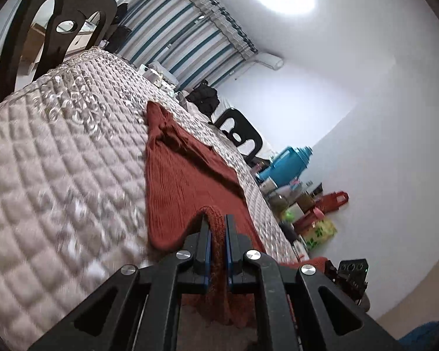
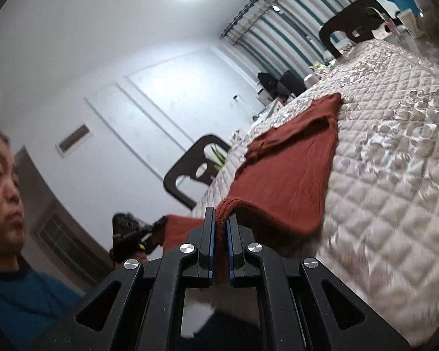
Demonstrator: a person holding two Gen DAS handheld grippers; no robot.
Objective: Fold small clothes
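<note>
Left gripper [image 1: 217, 222]: jaws clamped on ribbed hem of rust-red knit garment [image 1: 178, 181]. Right gripper [image 2: 219, 219]: jaws clamped on same hem. Garment: near edge lifted, remainder lying on quilted beige table cover [image 1: 58, 161]. Surroundings: black chairs [image 2: 190, 169], striped curtains [image 1: 184, 29].

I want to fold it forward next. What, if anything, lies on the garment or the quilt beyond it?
Nothing visible. Both grippers pinch the rust-red knit garment; the quilted cover around it shows bare.

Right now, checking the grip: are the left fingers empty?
No, the left fingers are shut on a fold of the red top.
</note>
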